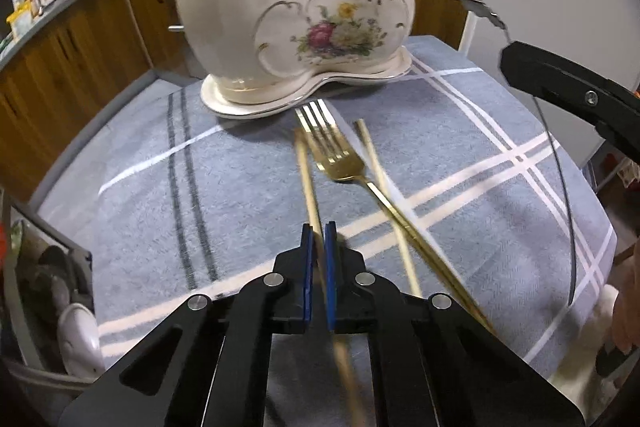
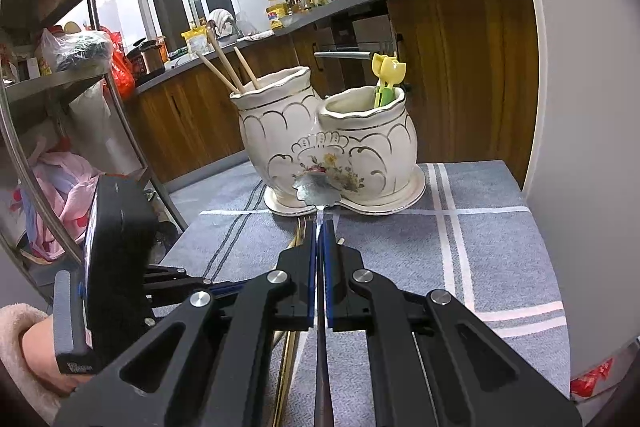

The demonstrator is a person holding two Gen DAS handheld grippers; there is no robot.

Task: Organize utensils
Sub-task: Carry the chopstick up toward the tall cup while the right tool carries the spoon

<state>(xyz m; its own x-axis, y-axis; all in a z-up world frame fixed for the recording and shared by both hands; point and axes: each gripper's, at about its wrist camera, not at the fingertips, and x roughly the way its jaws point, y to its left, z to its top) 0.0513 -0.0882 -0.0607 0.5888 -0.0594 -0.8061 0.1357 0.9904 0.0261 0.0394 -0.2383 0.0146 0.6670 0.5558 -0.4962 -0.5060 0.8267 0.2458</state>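
In the left wrist view, the left tool (image 1: 319, 227) sits at six o'clock, its blue pads pressed onto a chopstick (image 1: 306, 171) that runs between them toward twelve o'clock. A second chopstick (image 1: 374, 163) lies on the worktop (image 1: 140, 155) just to the right. Between the two lies a gold fork (image 1: 340, 163), tines toward twelve o'clock and near the base of the holder (image 1: 288, 27). Its handle crosses the second chopstick and runs toward five o'clock. The holder, a cream ceramic piece with two pots and a flower print, stands at twelve o'clock on the blue checked cloth. At three o'clock the right tool (image 1: 505, 62) enters, with a thin metal utensil (image 1: 476, 5) sticking out of its tip.

In the right wrist view, the right tool (image 2: 321, 227) has its pads pinched on the thin handle of that metal utensil (image 2: 318, 189), whose fancy head hangs in front of the holder (image 2: 332, 147) at twelve o'clock. The holder's left pot has three chopsticks (image 2: 224, 63) and the right pot has yellow-green plastic pieces (image 2: 386, 79). The left tool's body (image 2: 116, 267) sits at nine o'clock, held by a hand (image 2: 38, 359) in a fluffy sleeve; its tip is hidden here.
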